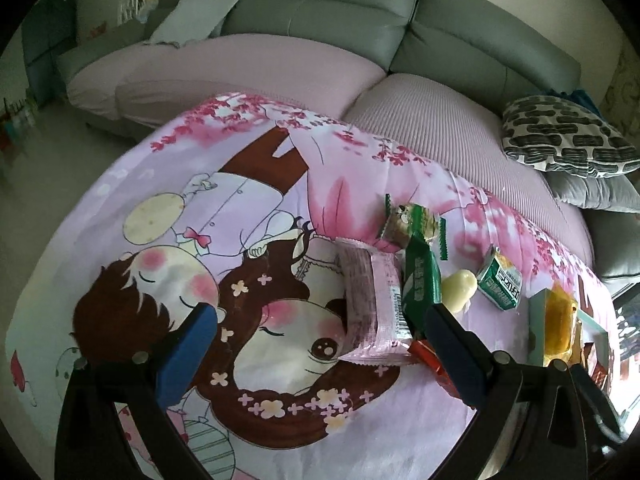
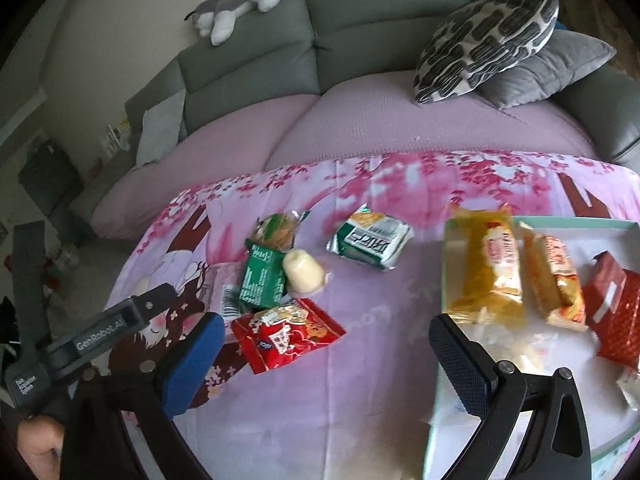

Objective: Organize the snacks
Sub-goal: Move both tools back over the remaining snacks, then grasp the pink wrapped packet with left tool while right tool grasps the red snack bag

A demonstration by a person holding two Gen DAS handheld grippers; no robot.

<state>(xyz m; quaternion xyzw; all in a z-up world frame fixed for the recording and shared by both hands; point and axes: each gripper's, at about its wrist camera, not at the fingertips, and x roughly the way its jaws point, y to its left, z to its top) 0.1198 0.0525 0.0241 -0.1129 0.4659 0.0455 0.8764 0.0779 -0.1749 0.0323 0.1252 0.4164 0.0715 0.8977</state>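
Snacks lie on a pink cartoon-print cloth. In the left wrist view a pink wafer pack lies between my open left gripper fingers, beside a dark green pack, a cream jelly cup and a green-white pack. In the right wrist view my open, empty right gripper hovers over the cloth beside a red snack bag. A pale green tray on the right holds a yellow cake pack, an orange pack and a red box.
A grey sofa with pink seat covers runs behind the table. Patterned and grey cushions sit at its right end. A plush dog lies on the backrest. The left gripper's body shows at the left in the right wrist view.
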